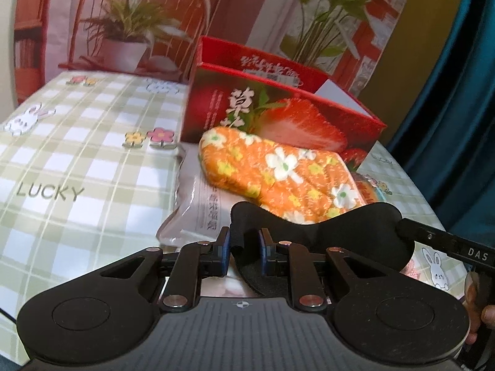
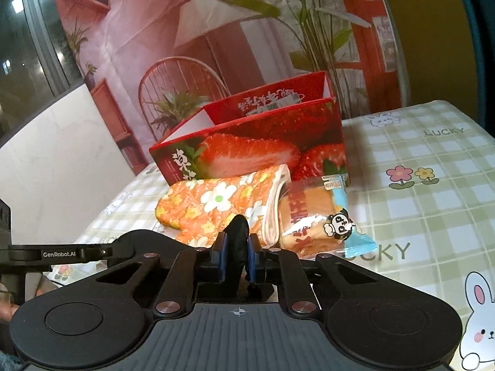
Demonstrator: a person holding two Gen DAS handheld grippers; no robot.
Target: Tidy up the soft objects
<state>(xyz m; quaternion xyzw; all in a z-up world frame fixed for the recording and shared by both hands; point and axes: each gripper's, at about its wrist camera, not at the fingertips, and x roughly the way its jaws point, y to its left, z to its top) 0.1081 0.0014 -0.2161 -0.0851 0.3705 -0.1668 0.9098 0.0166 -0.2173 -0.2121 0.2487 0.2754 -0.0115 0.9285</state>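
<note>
A black padded eye mask [image 1: 334, 232] hangs between my two grippers just above the table. My left gripper [image 1: 244, 244] is shut on the mask's left end, with the blue pads pressed against the black fabric. In the right wrist view my right gripper [image 2: 237, 247] is shut on the other end of the mask [image 2: 236, 228]. One of the right gripper's fingers [image 1: 439, 241] comes in from the right and meets the mask's edge. Behind the mask lies an orange floral mitt [image 1: 278, 170] [image 2: 213, 207].
An open red strawberry box [image 1: 278, 108] [image 2: 263, 142] stands behind the mitt. A pale plastic packet [image 1: 191, 207] lies under the mitt, and a wrapped bread with a panda label [image 2: 318, 219] lies beside it. The green checked tablecloth [image 1: 77, 154] covers the table.
</note>
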